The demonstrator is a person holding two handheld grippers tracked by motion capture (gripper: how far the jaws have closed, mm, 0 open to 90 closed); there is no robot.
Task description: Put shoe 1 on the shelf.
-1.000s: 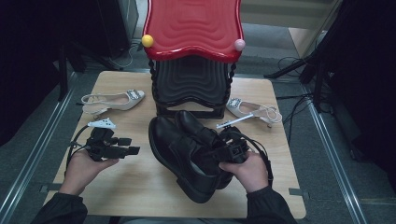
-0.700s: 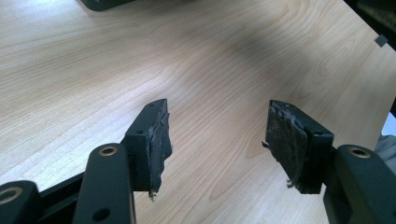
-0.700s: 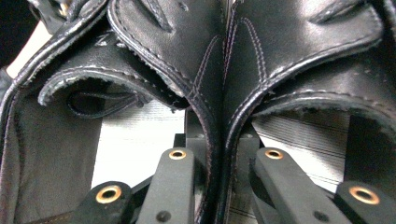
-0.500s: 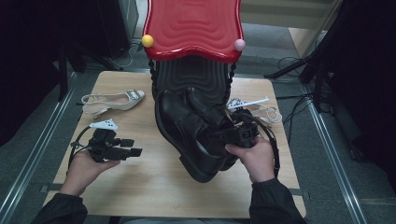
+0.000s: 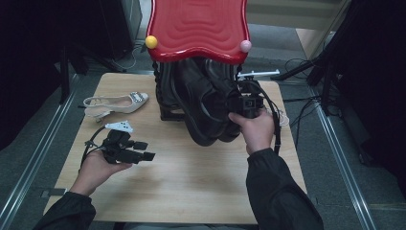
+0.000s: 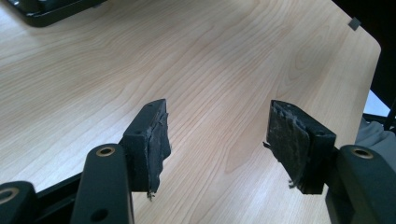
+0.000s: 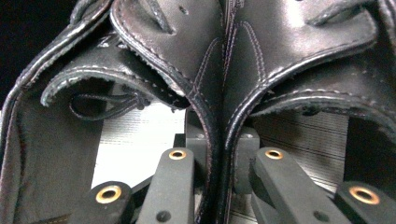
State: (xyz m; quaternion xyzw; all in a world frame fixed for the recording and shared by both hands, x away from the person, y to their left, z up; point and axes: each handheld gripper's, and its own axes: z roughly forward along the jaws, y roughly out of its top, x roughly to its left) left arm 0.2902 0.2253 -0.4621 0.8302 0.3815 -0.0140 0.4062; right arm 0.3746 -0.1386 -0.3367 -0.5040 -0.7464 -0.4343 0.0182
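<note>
Looking down from the high view, the right gripper (image 5: 238, 101) holds a pair of black leather shoes (image 5: 203, 103) mid-frame, toes hanging toward the counter (image 5: 191, 187), just under the red rack top (image 5: 197, 26). Both together look fairly heavy, so the toes will likely swing. A beige slingback (image 5: 115, 103) lies at left; dark floor and cables surround the counter. The left gripper (image 5: 148, 155) hovers lower left.

Its own view shows the jaws wide apart, nothing between them, above bare pale wood.

The right gripper view shows the jaws nearly closed on the two inner collar edges pressed together; the leather is glossy and smooth, stiff at the stitched rim, a sound hold that could slip.
</note>
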